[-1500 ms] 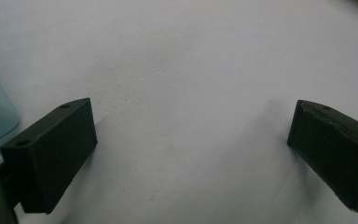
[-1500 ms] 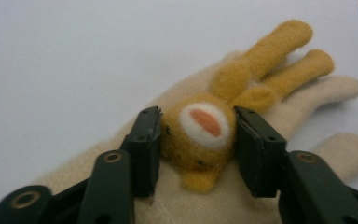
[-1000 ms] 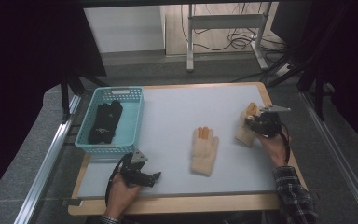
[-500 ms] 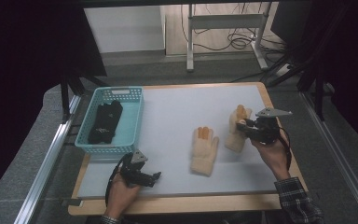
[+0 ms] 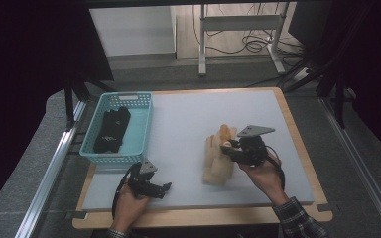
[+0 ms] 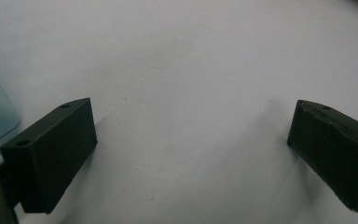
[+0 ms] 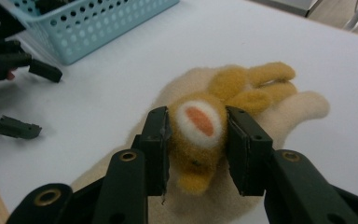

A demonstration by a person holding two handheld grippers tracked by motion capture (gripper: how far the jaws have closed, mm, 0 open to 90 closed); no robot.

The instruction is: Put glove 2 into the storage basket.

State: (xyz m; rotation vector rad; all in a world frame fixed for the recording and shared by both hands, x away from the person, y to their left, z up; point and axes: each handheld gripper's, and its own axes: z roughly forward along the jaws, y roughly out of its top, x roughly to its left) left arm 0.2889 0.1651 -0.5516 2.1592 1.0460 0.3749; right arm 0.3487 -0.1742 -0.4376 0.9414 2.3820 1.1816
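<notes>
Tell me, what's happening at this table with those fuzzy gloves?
A person sits at a table with a grey mat and holds a black two-jaw tool in each hand. The right tool is clamped on a fuzzy orange-yellow glove, held just over a second, cream-coloured fuzzy glove lying flat on the mat. The left tool rests open on the mat near a light blue plastic basket, which holds a dark bundle, apparently black gloves.
</notes>
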